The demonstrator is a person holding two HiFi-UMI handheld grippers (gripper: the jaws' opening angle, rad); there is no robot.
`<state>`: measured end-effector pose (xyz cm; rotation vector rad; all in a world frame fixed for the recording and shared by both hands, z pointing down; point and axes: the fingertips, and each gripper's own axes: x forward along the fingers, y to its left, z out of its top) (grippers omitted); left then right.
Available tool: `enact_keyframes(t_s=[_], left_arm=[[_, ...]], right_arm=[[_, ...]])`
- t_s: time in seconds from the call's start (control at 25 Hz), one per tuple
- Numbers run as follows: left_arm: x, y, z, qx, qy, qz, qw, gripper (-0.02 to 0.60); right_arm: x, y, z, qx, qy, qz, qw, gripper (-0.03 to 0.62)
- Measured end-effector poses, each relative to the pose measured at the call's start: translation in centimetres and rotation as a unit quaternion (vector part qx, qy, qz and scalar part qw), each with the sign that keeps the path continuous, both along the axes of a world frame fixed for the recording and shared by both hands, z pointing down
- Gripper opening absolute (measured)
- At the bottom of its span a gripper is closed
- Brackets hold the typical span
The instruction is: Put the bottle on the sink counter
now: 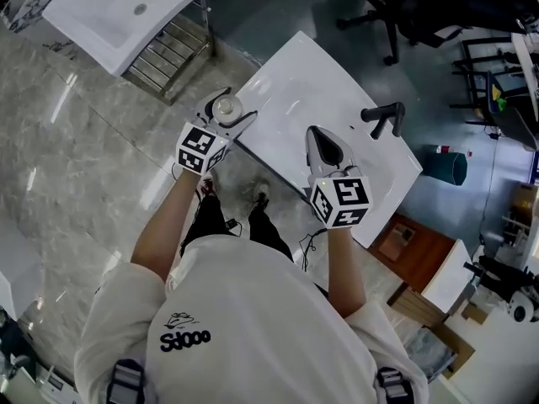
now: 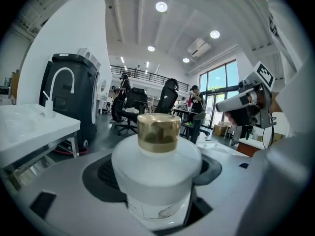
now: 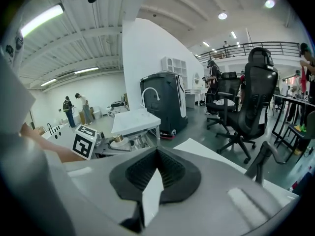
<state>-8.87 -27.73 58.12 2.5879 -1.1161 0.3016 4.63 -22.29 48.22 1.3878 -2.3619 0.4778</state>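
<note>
Gripping frosted, gold-capped bottle (image 2: 156, 166) upright in left claw (image 1: 226, 114), at tabletop's (image 1: 295, 82) left edge. Holding right claw (image 3: 156, 171) clenched, empty, above near edge. Likely needing: carrying bottle inward over flat rim, lowering level, seating base before releasing.

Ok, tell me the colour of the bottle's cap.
Gold cap on a frosted white bottle; clearest in the left gripper view.

The bottle (image 2: 151, 173) looks frosted and matt (its cap (image 2: 158, 132) shiny gold), the sink counter (image 1: 295, 82) glossy white.
</note>
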Motion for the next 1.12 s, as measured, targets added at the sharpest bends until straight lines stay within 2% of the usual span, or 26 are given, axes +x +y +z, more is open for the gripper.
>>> enact_keyframes(t_s=[0.2,0.36,0.52,1.12], left_arm=[[0.7,-0.4,3.4,-0.025,-0.029,0.012,0.9992,0.350],[1.8,-0.2,4.9,-0.026,-0.044,0.033,0.9982,0.350],[2.2,0.1,6.5,-0.024,-0.062,0.034,0.9972,0.350],[3.6,0.0,9.1,-0.033,-0.107,0.041,0.9928,0.348]], right_arm=[[0.6,1.0,0.8,-0.007,0.022,0.022,0.999,0.010],[1.7,2.0,1.2,-0.015,0.029,0.050,0.998,0.009],[2.5,3.0,2.1,-0.026,0.029,0.067,0.997,0.009],[3.3,4.5,3.0,-0.034,0.027,0.085,0.995,0.009]])
